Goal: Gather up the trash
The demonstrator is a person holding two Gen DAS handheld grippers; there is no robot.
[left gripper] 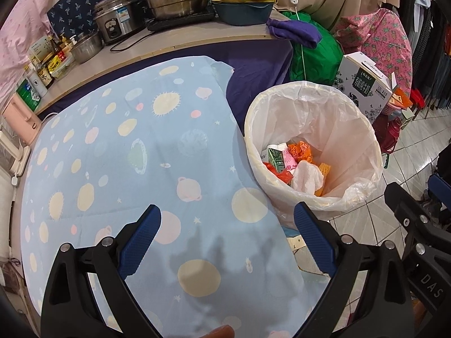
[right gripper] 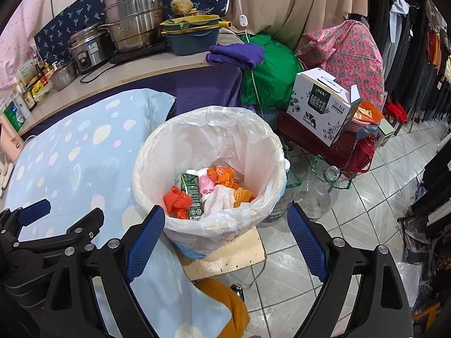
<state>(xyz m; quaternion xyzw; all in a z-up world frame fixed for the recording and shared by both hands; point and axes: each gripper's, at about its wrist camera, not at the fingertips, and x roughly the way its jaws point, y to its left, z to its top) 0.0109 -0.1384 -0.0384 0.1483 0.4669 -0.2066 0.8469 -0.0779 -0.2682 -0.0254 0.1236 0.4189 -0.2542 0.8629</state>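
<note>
A cluttered shop corner: steel pots on a far counter, hanging clothes along the right, tiled floor, and a near table [left gripper: 112,155] covered in a pale blue planet-print cloth that carries no trash in either view. The trash sits in the lined bin [right gripper: 208,129] just right of the table: a crumpled orange-red plastic bag [right gripper: 177,201], a green drink carton [right gripper: 191,194], a white wad of tissue [right gripper: 217,201] and orange wrappers [right gripper: 222,176]. All of it looks light and soft; the carton is the only stiff piece and would take a pinch across its flat sides, while the bag and tissue should crush to any grip. The left tool [left gripper: 227,239] hangs released over the cloth, empty; the right tool [right gripper: 225,240] is likewise spread wide, empty, above the bin's near rim. Only the right view shows the clear empty bottle [right gripper: 318,194] on the floor beside the bin and the board under it; the left view shows more of the bare cloth.
</note>
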